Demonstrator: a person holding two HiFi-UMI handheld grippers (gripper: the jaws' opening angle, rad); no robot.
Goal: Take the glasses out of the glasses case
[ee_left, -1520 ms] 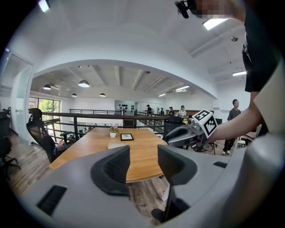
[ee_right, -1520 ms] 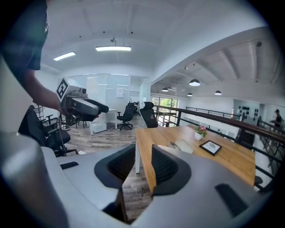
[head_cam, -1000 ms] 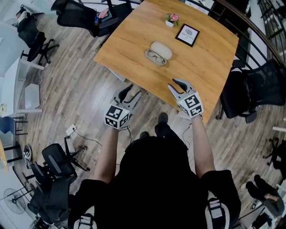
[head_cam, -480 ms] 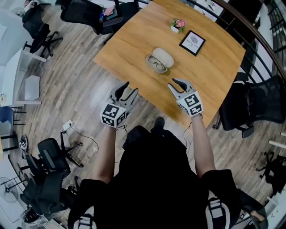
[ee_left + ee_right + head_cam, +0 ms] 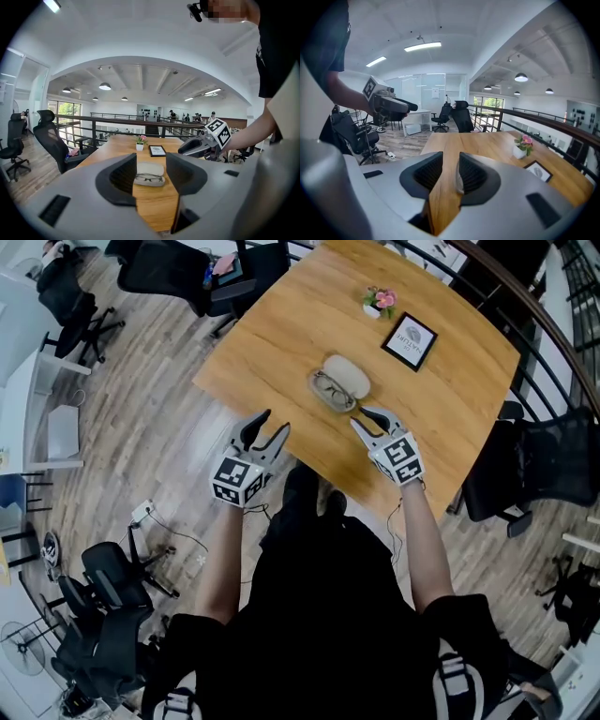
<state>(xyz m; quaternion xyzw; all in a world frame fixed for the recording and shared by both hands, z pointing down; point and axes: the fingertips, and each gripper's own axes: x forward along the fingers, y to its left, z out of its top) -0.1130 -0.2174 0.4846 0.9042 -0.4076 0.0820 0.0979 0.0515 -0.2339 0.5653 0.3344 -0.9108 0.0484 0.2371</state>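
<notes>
Across the head view's upper half lies a rectangular wooden surface [image 5: 281,324]. An open white oval glasses case [image 5: 349,373] sits near its middle, toward the near edge, with dark-rimmed glasses [image 5: 329,390] in the half closer to that edge. At that edge hangs the left hand-held gripper [image 5: 273,423], and the right hand-held gripper [image 5: 367,417] is just beside the case. Left gripper view: jaws spread and empty, the case framed beyond them. Right gripper view: jaws apart by a narrow gap, with bare wood showing through.
</notes>
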